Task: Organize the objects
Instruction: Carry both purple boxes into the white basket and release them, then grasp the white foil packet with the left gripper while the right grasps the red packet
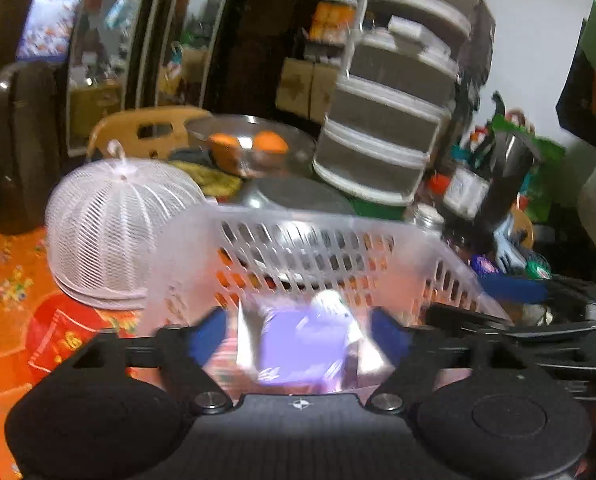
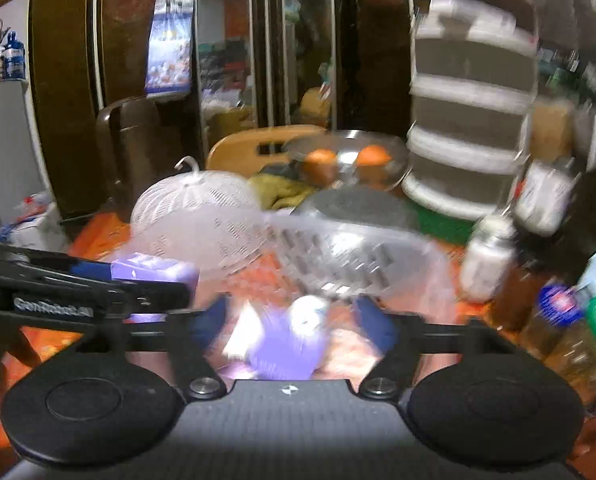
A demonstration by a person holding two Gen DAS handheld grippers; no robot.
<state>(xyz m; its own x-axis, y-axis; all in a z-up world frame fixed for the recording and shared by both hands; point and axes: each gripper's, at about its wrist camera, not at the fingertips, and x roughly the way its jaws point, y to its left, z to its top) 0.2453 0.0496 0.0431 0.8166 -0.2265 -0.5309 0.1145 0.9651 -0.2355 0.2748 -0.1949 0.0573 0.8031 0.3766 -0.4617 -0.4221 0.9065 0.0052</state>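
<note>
- Fingers on left gripper (image 1: 298,334): spread wide, blue pads on either side of a purple packet (image 1: 302,350) but clear of it, nothing gripped.
- Fingers on right gripper (image 2: 294,322): also wide apart, blue pads flanking the same purple packet (image 2: 286,352), no contact visible.
- Both views heavily motion-blurred, so the packet's exact resting state is hard to read; it appears to lie low between the pads, with a white roundish item (image 1: 330,304) just behind it.
- White slotted basket (image 1: 338,256) sits directly ahead of the left gripper; the packet is at its near side. Whether it is inside the basket or just in front, I can't tell.
- White mesh food cover (image 1: 114,232) stands left of the basket on the orange patterned table (image 1: 10,280).
- Behind the basket: glass bowl (image 1: 254,148) with two oranges, a stacked drawer tower (image 1: 394,120) to its right.
- Jars and bottles (image 2: 490,256) are crowded on the right side of the table.
- Right wrist view shows the left gripper's arm coming in from the left edge.
</note>
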